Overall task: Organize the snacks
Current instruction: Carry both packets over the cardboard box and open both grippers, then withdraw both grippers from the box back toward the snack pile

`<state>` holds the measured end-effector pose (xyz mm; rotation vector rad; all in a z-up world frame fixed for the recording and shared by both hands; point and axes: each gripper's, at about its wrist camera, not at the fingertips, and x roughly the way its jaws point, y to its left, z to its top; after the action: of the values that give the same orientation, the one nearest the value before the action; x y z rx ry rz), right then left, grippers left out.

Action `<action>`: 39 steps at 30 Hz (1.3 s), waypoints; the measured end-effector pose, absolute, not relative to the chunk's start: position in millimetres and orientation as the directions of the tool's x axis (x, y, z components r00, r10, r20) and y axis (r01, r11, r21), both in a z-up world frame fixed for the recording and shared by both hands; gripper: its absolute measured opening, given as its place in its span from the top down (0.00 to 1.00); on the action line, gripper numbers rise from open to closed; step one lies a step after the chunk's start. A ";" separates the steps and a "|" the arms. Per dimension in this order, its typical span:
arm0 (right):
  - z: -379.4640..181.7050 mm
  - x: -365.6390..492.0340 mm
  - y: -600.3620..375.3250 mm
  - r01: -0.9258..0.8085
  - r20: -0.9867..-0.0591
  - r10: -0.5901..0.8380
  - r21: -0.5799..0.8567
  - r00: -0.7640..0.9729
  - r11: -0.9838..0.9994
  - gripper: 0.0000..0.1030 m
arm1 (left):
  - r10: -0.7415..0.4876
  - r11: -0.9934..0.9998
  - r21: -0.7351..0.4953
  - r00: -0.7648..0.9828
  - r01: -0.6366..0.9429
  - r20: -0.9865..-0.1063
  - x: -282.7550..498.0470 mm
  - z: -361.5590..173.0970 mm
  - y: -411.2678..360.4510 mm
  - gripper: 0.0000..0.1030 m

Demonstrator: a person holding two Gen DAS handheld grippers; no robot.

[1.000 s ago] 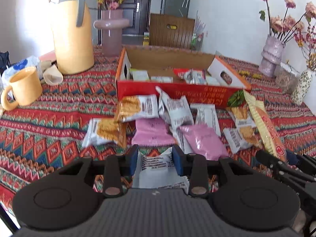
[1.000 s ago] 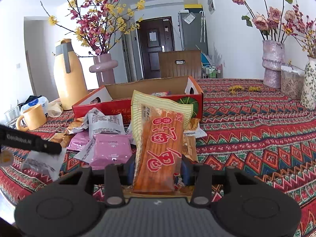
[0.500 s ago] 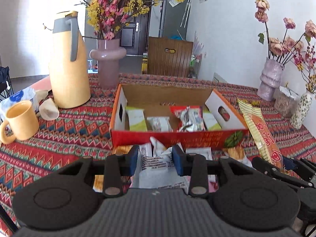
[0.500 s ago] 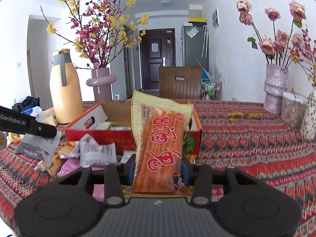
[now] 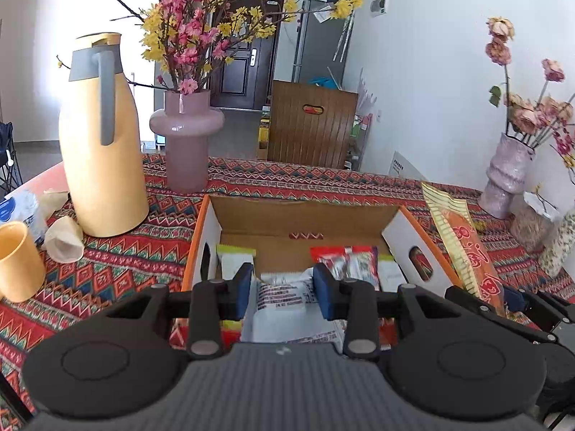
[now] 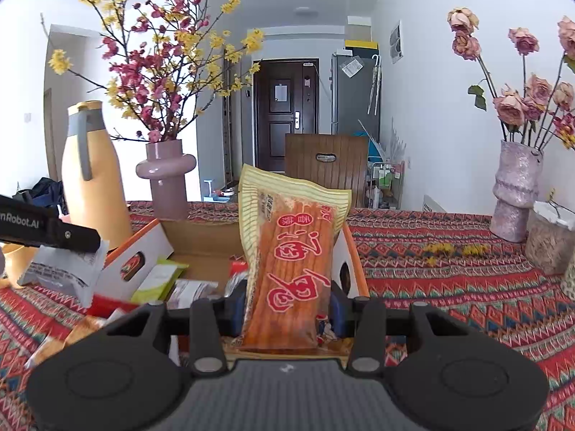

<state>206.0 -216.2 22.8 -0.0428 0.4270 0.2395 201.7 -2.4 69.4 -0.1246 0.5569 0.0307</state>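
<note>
An open orange-rimmed cardboard box (image 5: 305,221) stands on the patterned tablecloth and holds several snack packets. My left gripper (image 5: 284,292) is shut on a white snack packet (image 5: 284,298), held just before the box's near wall. My right gripper (image 6: 287,309) is shut on a long orange and yellow snack pack (image 6: 291,258) that stands upright over the box's (image 6: 205,237) right end. That same orange pack (image 5: 463,244) shows at the right in the left wrist view. The left gripper's finger and white packet (image 6: 64,269) appear at the left in the right wrist view.
A yellow thermos jug (image 5: 100,143) and a pink vase of blossoms (image 5: 185,143) stand left of and behind the box. A yellow mug (image 5: 18,262) sits at the far left. Vases with dried roses (image 6: 515,190) stand right. Loose snacks (image 6: 61,341) lie before the box.
Both grippers rose and advanced toward the box with their packets. The loose snacks on the cloth have dropped out of the left wrist view, and the box's inside now fills it.
</note>
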 end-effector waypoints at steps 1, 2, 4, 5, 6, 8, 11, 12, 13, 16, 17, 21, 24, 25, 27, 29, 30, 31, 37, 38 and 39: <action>22.6 213.4 -214.8 -0.239 -0.419 0.220 0.009 0.881 0.971 0.58 | -0.003 0.992 -0.110 0.846 -0.066 -0.534 209.2 68.0 -2.0 0.64; 22.4 221.6 -213.1 -0.238 -0.424 0.219 0.009 0.879 0.971 0.58 | -0.001 0.992 -0.108 0.844 -0.067 -0.536 216.1 65.9 -1.8 0.64; 21.2 235.9 -210.0 -0.235 -0.434 0.216 0.010 0.875 0.972 0.58 | 0.003 0.992 -0.105 0.839 -0.072 -0.544 230.6 60.0 -0.3 0.64; 19.8 243.7 -208.3 -0.232 -0.440 0.213 0.012 0.873 0.973 0.58 | 0.007 0.992 -0.103 0.834 -0.077 -0.551 237.6 56.4 0.8 0.64; 17.8 250.1 -207.1 -0.227 -0.445 0.209 0.013 0.871 0.974 0.58 | 0.009 0.991 -0.104 0.830 -0.080 -0.557 244.8 52.9 2.2 0.64; 12.7 264.5 -204.2 -0.217 -0.453 0.203 0.020 0.868 0.976 0.58 | 0.015 0.990 -0.106 0.828 -0.089 -0.560 257.7 47.0 5.0 0.64; 3.4 282.3 -201.5 -0.204 -0.456 0.203 0.047 0.867 0.978 0.58 | 0.015 0.989 -0.118 0.838 -0.094 -0.546 272.3 37.8 8.2 0.64; 0.1 286.1 -201.0 -0.202 -0.452 0.207 0.058 0.868 0.978 0.58 | 0.013 0.988 -0.121 0.845 -0.092 -0.535 274.5 34.1 9.1 0.64; -3.1 288.3 -200.3 -0.203 -0.448 0.210 0.065 0.869 0.977 0.58 | 0.013 0.989 -0.121 0.853 -0.089 -0.522 276.5 29.5 9.3 0.64; -12.4 294.2 -200.1 -0.207 -0.458 0.214 0.067 0.863 0.976 0.58 | 0.010 0.992 -0.102 0.839 -0.079 -0.545 284.5 17.6 8.3 0.64; -14.4 295.9 -200.2 -0.208 -0.463 0.216 0.069 0.860 0.976 0.58 | 0.007 0.991 -0.107 0.838 -0.078 -0.545 284.2 16.3 9.2 0.64; -19.3 297.0 -198.2 -0.208 -0.478 0.214 0.066 0.852 0.976 0.57 | 0.003 0.993 -0.101 0.840 -0.069 -0.542 281.7 13.5 9.2 0.63; -20.8 295.2 -199.9 -0.203 -0.484 0.215 0.077 0.848 0.976 0.51 | 0.000 0.993 -0.097 0.844 -0.062 -0.536 277.4 12.6 7.1 0.60; -20.4 294.3 -201.3 -0.195 -0.481 0.212 0.084 0.851 0.977 0.50 | -0.003 0.993 -0.101 0.848 -0.060 -0.531 275.4 12.6 7.0 0.58; -19.0 291.0 -205.0 -0.188 -0.475 0.215 0.104 0.853 0.977 0.34 | -0.003 0.993 -0.104 0.853 -0.061 -0.521 272.7 12.9 7.5 0.30; -17.6 287.2 -208.9 -0.182 -0.462 0.219 0.125 0.860 0.975 0.14 | 0.029 0.991 -0.099 0.865 -0.090 -0.500 267.7 13.9 7.6 0.02; -17.0 285.6 -210.2 -0.177 -0.454 0.216 0.129 0.864 0.976 0.04 | 0.047 0.990 -0.095 0.875 -0.105 -0.482 265.0 15.1 7.8 0.00; -17.1 284.9 -211.7 -0.173 -0.450 0.214 0.131 0.867 0.976 0.01 | 0.055 0.990 -0.093 0.882 -0.110 -0.468 262.5 16.5 8.1 0.00; -19.5 285.1 -214.1 -0.162 -0.459 0.213 0.149 0.863 0.976 0.00 | 0.051 0.986 -0.115 0.875 -0.121 -0.482 262.0 17.2 10.7 0.00; -19.2 284.9 -214.6 -0.161 -0.458 0.213 0.150 0.863 0.975 0.00 | 0.045 0.985 -0.122 0.872 -0.119 -0.487 261.7 17.4 11.0 0.00; -18.7 284.2 -216.0 -0.160 -0.455 0.213 0.152 0.865 0.975 0.00 | 0.045 0.985 -0.122 0.871 -0.119 -0.488 260.9 18.4 10.4 0.00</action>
<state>284.2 -216.0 -18.7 0.1107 0.4887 0.1961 260.9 10.4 18.4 -0.1501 0.5058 0.0862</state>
